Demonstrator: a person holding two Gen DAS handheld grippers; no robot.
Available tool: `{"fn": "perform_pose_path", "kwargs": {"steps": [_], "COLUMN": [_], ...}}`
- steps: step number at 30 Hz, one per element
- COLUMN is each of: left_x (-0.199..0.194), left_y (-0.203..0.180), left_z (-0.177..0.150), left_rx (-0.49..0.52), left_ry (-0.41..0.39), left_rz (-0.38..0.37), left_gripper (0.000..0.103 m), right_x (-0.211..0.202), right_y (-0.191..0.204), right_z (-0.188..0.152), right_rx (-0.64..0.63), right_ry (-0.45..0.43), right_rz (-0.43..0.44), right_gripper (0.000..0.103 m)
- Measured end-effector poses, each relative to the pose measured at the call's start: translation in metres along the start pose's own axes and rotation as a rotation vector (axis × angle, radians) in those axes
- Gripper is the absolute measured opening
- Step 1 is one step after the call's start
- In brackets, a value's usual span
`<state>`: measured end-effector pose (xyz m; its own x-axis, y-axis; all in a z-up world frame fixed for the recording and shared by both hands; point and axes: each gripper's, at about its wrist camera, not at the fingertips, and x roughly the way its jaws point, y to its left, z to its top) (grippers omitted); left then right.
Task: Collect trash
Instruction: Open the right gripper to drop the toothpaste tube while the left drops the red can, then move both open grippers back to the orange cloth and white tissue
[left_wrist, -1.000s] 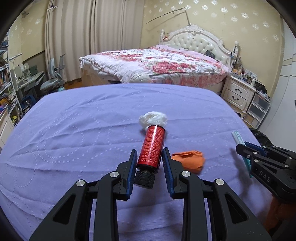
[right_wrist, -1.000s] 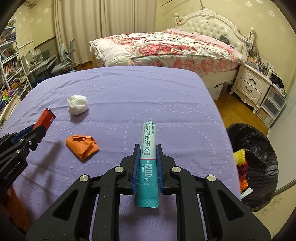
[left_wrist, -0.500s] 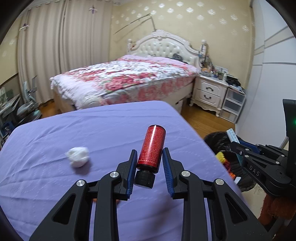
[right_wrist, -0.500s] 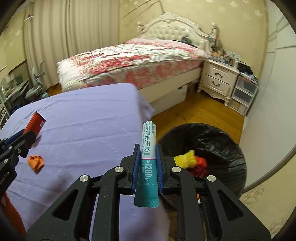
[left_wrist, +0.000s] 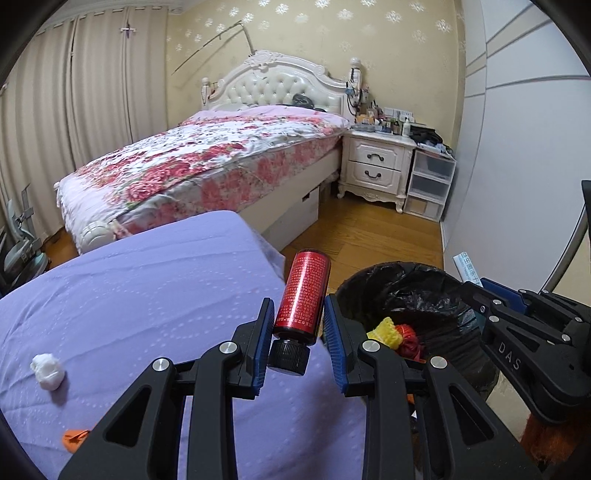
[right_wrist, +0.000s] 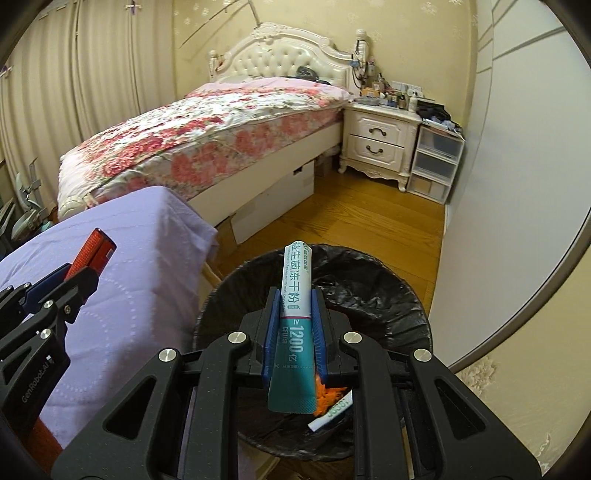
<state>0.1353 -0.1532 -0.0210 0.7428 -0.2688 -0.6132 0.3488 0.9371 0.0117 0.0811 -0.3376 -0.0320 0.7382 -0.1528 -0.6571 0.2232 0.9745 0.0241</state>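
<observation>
Both tools have swung off the bench toward the bin. Left view: left tool (left_wrist: 299, 325) is pinching a red bottle (left_wrist: 303, 297) beside the black-lined bin (left_wrist: 424, 295) holding yellow and red scraps. Right view: right tool (right_wrist: 294, 325) is gripping a teal sachet (right_wrist: 295, 325) reading "1200" above the bin.

Floral-covered bed (left_wrist: 207, 162), tufted white headboard (left_wrist: 280, 85); white nightstand (left_wrist: 376, 162); beige curtains (left_wrist: 74, 122); wood floor (left_wrist: 362, 229).

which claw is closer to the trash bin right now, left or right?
Right. The right claw, gripping the teal sachet, sits over the trash bin opening. The left claw, holding the red bottle, is above the purple table's edge, beside the bin.
</observation>
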Motion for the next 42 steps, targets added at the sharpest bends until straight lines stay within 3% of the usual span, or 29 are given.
{"fn": "perform_pose_path", "kwargs": {"steps": [13, 14, 15, 17, 21, 30, 42], "left_x": [0.033, 0.035, 0.037, 0.037, 0.037, 0.015, -0.03], "left_y": [-0.042, -0.043, -0.044, -0.041, -0.035, -0.014, 0.06], "left_z": [0.008, 0.006, 0.005, 0.004, 0.005, 0.0, -0.033], "left_rx": [0.078, 0.087, 0.088, 0.069, 0.041, 0.02, -0.058], "left_ry": [0.028, 0.034, 0.039, 0.038, 0.043, 0.028, 0.04], "left_rz": [-0.002, 0.002, 0.01, 0.02, 0.019, 0.054, 0.181], "left_gripper": [0.029, 0.034, 0.047, 0.063, 0.069, 0.069, 0.069], "right_x": [0.024, 0.025, 0.024, 0.024, 0.024, 0.018, 0.003], "right_y": [-0.03, -0.032, -0.032, -0.035, -0.039, -0.032, 0.016], "right_z": [-0.003, -0.003, -0.005, -0.005, -0.006, -0.009, -0.026], "right_rx": [0.069, 0.073, 0.074, 0.08, 0.092, 0.091, 0.043], "right_ry": [0.033, 0.032, 0.03, 0.029, 0.026, 0.025, 0.057], "right_rz": [-0.021, -0.025, -0.03, -0.041, -0.051, -0.035, 0.057], "right_gripper": [0.018, 0.019, 0.02, 0.03, 0.033, 0.038, 0.04]}}
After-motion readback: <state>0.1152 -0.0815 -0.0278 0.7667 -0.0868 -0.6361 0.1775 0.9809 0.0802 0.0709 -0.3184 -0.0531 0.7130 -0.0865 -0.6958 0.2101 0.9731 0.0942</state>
